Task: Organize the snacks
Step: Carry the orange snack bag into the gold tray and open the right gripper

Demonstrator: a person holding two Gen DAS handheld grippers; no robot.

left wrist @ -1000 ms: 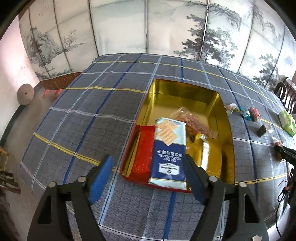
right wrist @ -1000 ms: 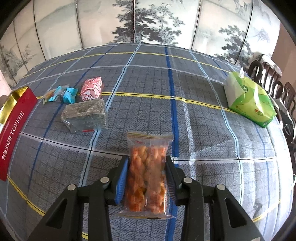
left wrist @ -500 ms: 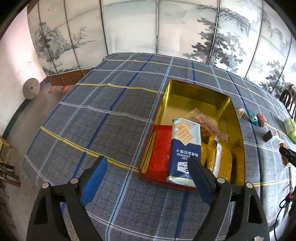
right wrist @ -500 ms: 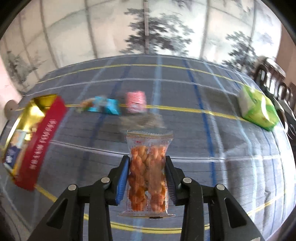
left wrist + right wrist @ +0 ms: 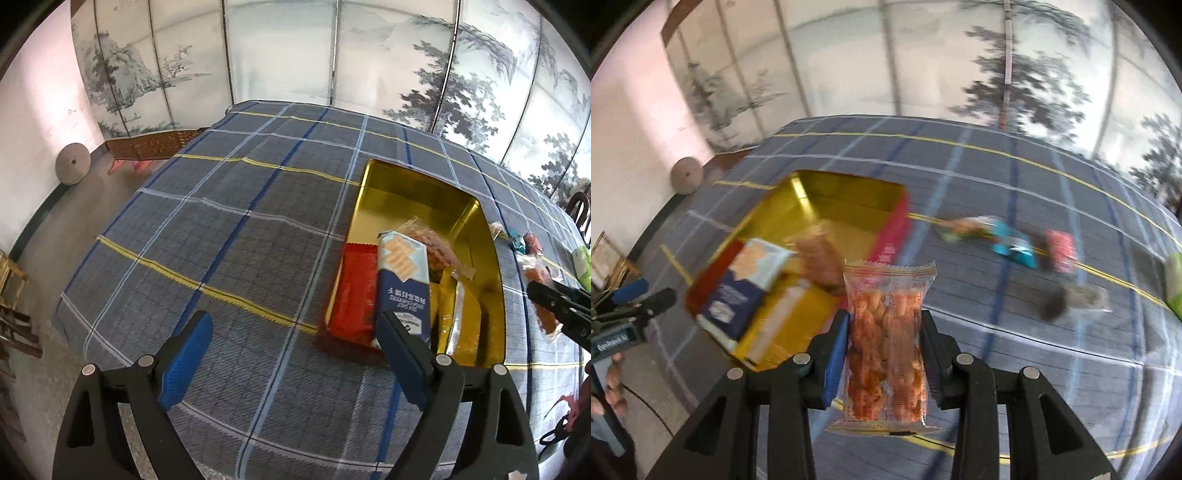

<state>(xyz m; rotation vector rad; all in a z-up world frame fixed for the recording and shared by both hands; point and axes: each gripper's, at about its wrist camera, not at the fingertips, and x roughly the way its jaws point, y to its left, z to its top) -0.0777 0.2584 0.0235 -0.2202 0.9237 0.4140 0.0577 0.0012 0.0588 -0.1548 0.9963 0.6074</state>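
Right gripper (image 5: 884, 343) tilted down, pinching orange snack packet (image 5: 886, 332); left gripper (image 5: 295, 354) spread wide, empty, just opened further; far snacks blurred.

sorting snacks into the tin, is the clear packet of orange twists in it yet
Not yet. The clear packet of orange twists is still outside the gold rectangular tin, clamped between the right gripper fingers.

One gold tin (image 5: 849, 192) holds four packets, one clear fried-twist packet (image 5: 886, 339) hangs just outside it, and four small wrapped snacks (image 5: 1012, 247) lie beyond the tin.
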